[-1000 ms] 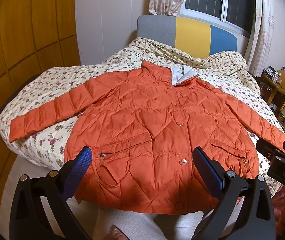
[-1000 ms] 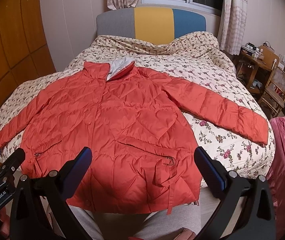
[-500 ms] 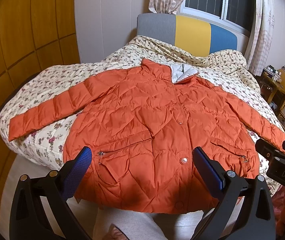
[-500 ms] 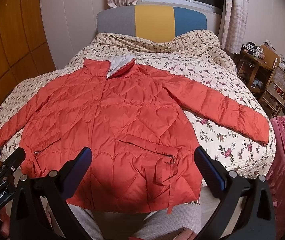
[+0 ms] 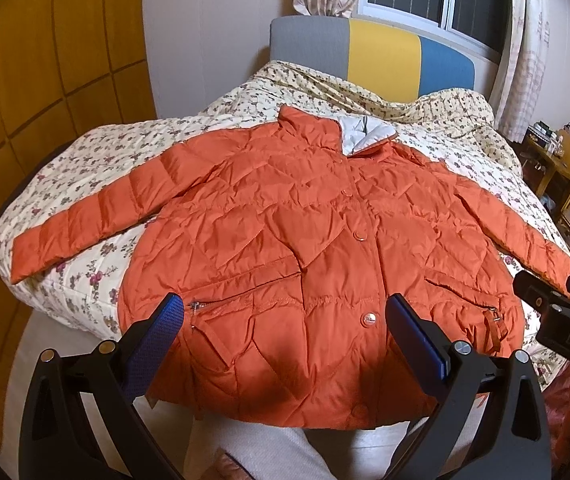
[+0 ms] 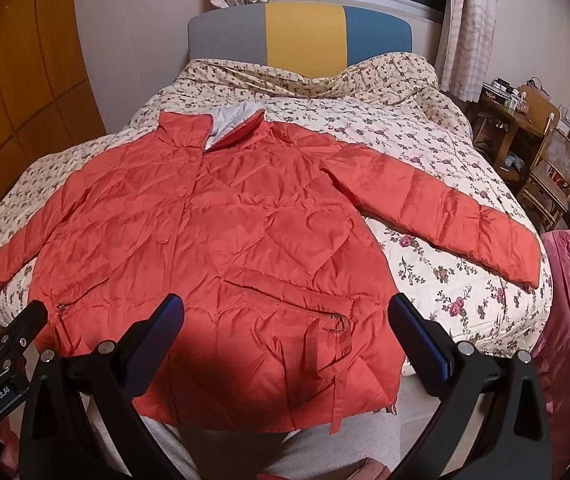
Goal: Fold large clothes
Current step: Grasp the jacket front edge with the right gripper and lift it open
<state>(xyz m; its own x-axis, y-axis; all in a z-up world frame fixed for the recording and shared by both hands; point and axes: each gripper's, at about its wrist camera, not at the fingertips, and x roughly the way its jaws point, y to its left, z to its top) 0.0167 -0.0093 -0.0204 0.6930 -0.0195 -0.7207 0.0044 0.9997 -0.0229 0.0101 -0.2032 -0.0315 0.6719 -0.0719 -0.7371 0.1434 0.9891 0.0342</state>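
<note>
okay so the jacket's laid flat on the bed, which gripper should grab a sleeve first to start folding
Either, each on its own side. The left gripper faces the left sleeve, the right gripper the right sleeve. Both are open, above the jacket hem.

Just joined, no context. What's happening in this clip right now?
A person holds a two-finger claw in each hand at the foot of a bed. An orange puffer jacket lies spread flat on the floral bedspread, front up, buttoned, collar toward the headboard, both sleeves stretched out to the sides. The left claw and the right claw are both open, hovering above the jacket's hem and gripping nothing. No fold has been made yet; this looks like the start.
</note>
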